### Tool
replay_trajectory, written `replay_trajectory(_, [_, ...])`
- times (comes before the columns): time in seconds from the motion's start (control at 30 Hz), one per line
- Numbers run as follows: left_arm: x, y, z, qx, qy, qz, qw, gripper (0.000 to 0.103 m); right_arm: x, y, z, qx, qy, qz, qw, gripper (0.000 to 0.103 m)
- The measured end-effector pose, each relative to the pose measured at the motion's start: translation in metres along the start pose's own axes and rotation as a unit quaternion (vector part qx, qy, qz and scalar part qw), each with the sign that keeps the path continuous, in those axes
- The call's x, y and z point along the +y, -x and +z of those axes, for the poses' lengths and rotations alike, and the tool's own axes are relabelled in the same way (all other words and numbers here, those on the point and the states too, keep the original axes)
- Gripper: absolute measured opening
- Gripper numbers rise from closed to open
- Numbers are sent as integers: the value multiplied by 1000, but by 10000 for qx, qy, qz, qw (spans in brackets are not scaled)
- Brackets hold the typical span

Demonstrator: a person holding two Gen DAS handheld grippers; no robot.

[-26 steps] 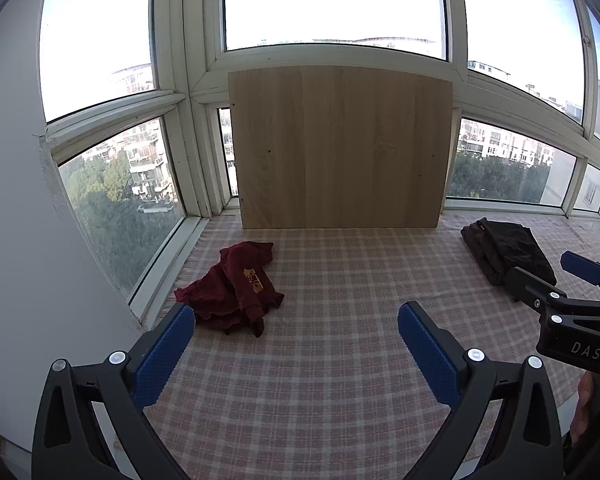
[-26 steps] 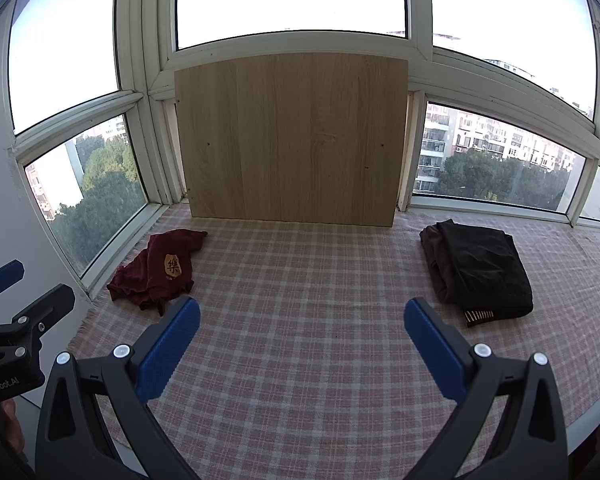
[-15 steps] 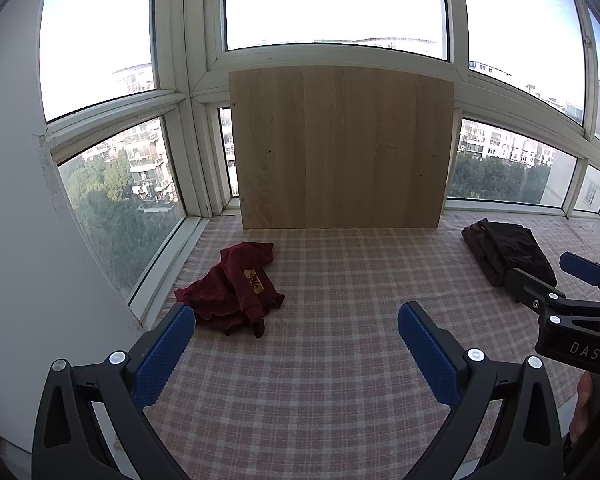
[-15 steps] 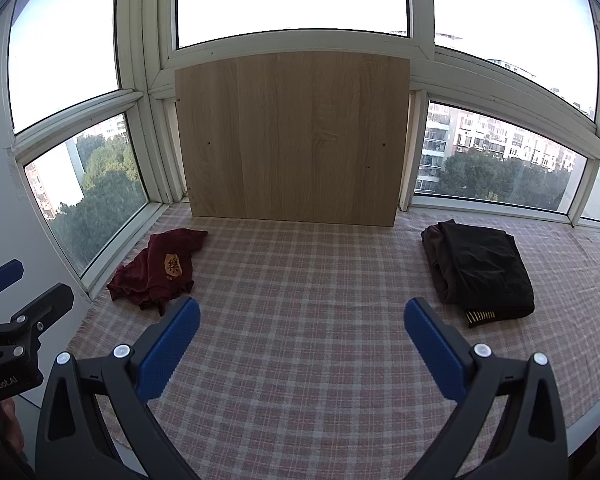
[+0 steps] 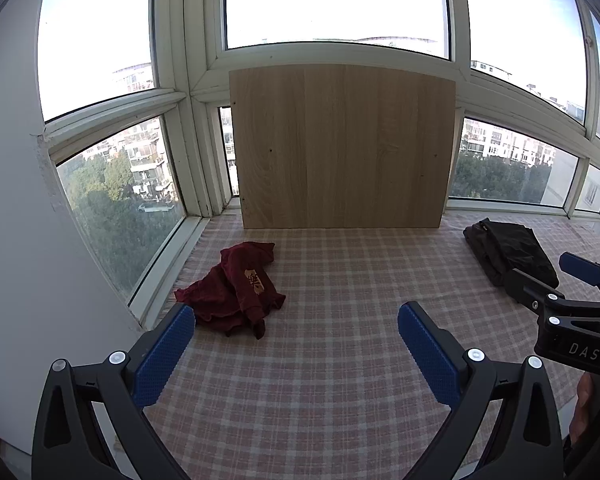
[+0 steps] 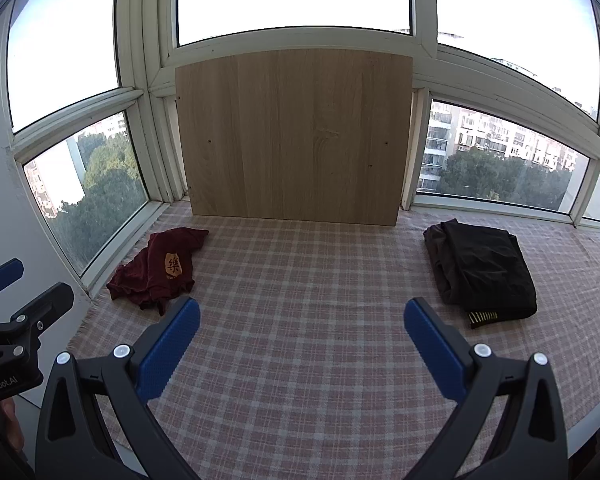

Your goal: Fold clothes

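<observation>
Maroon shirt [image 5: 240, 286] crumpled at left, black folded garment [image 6: 484, 268] at right
Left gripper [image 5: 296, 344] and right gripper [image 6: 302, 338] hover, jaws released

High-rise home, bay window nook: white-framed windows [image 6: 292, 0] overlooking apartment blocks [image 6: 496, 140] and trees, plaid cloth [image 6: 308, 320] on the ledge, wooden board [image 6: 292, 136] leaning at back edge.

Sunlit bay windows [image 5: 336, 0], wooden board [image 5: 342, 146], checked cloth [image 6: 300, 320] underneath.
</observation>
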State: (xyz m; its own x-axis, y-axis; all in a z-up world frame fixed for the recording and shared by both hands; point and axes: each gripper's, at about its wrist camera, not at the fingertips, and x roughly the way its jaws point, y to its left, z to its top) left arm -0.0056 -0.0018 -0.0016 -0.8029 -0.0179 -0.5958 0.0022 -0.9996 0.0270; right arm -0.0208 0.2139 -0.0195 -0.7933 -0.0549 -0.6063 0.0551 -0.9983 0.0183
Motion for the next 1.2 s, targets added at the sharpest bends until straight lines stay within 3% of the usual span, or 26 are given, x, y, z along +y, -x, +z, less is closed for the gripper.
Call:
replay_trajectory(0.67, [15,-21,1,140,191,216,9995,103,12,-26,6,133,186,172,9996,103])
replay_trajectory(1.2, [53,-62,8,290,516,733,9956,103,48,-75,31,136,765,548,9955,103])
